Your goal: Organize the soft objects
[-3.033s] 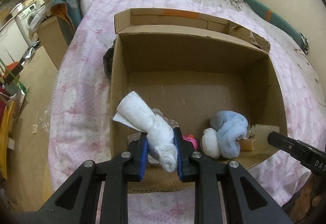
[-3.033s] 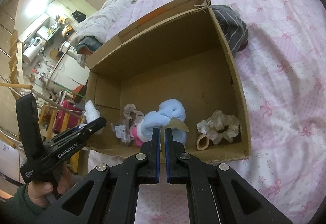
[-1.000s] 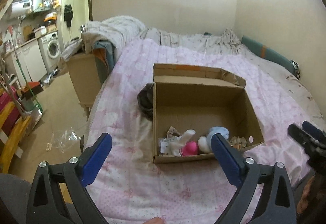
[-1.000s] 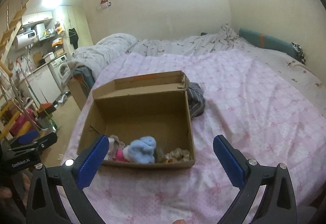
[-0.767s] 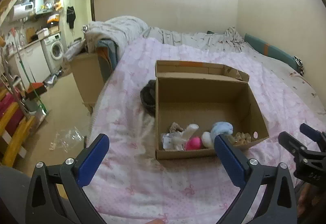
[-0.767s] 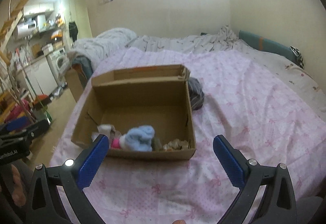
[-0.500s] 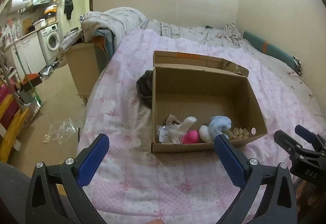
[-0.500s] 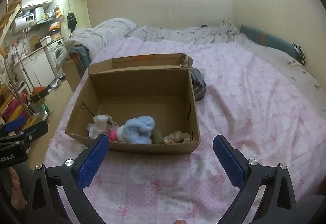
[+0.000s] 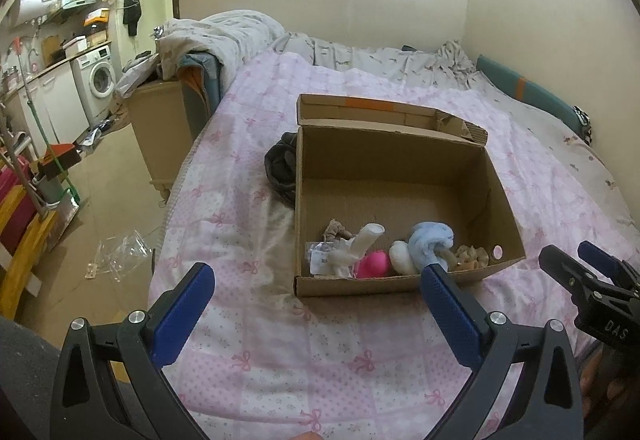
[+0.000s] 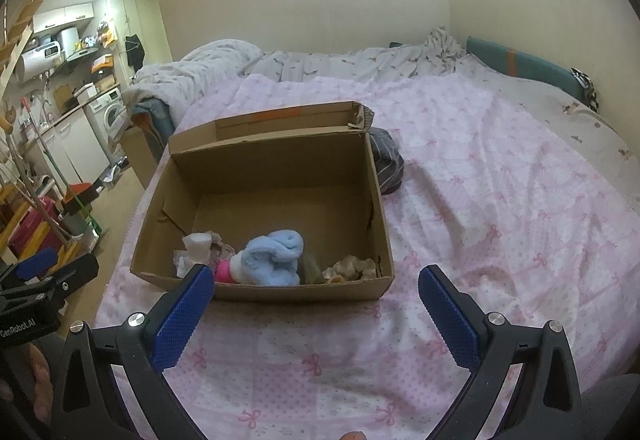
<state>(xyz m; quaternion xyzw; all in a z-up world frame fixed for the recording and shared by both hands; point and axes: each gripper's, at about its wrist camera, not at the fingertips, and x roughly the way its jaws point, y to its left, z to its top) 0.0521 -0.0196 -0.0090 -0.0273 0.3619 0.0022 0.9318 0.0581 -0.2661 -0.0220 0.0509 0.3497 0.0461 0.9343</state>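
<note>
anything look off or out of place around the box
One thing: a dark striped garment lies bunched on the pink bedspread, wedged against the outside of the cardboard box near its far corner, while the other soft items sit inside along the near wall.

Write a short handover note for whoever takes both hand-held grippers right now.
Left hand-held gripper: open, empty, held back from the cardboard box.
Right hand-held gripper: open, empty, also back from the box.
Box sits open on the pink bedspread. Along its near wall: white cloth roll, pink item, blue cloth bundle, beige scrunchie.
Done: these soft things are in the box.
Left: a dark garment lies outside, against the box; perhaps that goes in next.
</note>
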